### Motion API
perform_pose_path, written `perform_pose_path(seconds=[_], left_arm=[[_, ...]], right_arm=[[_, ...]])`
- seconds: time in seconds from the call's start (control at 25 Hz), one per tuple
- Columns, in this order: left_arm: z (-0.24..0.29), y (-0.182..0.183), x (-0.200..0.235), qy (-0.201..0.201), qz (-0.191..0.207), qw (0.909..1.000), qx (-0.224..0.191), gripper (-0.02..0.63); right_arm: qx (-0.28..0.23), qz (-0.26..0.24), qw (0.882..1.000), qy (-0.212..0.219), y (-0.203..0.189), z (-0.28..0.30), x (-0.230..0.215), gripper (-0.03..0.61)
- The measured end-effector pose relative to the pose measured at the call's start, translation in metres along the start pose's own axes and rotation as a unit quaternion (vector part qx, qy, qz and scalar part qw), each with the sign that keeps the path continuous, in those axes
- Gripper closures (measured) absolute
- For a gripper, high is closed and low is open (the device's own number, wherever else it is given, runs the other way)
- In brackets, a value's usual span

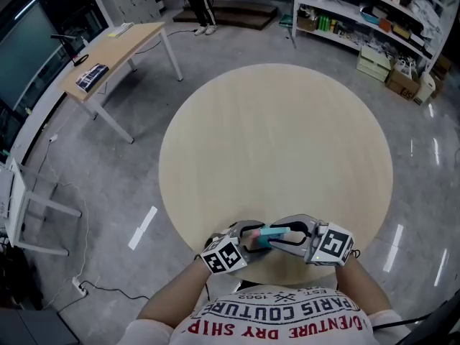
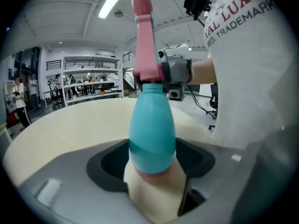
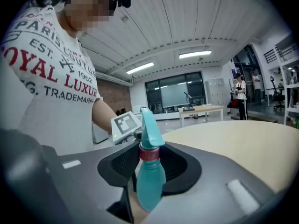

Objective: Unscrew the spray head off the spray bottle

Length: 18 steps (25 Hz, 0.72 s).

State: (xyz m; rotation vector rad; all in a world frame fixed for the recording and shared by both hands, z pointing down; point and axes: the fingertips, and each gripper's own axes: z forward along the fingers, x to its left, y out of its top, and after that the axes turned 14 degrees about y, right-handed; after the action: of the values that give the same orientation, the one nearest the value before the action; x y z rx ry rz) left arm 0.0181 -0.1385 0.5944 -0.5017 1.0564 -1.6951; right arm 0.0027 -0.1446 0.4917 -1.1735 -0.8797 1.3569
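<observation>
Head view: the spray bottle [image 1: 272,231] lies level over the worktop's [image 1: 273,135] near edge. The left tongs [image 1: 253,238] are clamped on its body, and the right tongs [image 1: 282,238] grip its spray head [image 2: 145,45].

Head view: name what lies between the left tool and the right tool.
The spray bottle bridges that gap in the head view: the left tool clamps its teal body, the right tool its spray head.

Head view steeply down over round table [image 1: 273,121] — gripper views close-up, opposed, both on the spray bottle [image 2: 152,129].
</observation>
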Motion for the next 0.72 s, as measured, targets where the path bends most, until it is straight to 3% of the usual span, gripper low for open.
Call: perform_pose_path(seconds=[0.24,0.44,0.56,0.72], left_arm=[[0.006,-0.006,0.032,0.086,-0.047,0.9949,0.023,0.302],[0.003,-0.008,0.051,0.111,-0.067,0.9911,0.032,0.302],[-0.002,-0.015,0.045,0.11,-0.067,0.9913,0.031,0.302],[0.0,-0.011,0.041,0.107,-0.067,0.9917,0.024,0.304]], right_arm=[[-0.117,-0.02,0.993,-0.014,0.086,-0.041,-0.004,0.443],[-0.131,-0.017,0.991,-0.03,0.139,-0.077,-0.017,0.443],[-0.107,0.014,0.992,-0.065,0.127,-0.083,-0.028,0.443],[-0.048,0.118,0.988,-0.081,0.065,-0.081,-0.052,0.443]])
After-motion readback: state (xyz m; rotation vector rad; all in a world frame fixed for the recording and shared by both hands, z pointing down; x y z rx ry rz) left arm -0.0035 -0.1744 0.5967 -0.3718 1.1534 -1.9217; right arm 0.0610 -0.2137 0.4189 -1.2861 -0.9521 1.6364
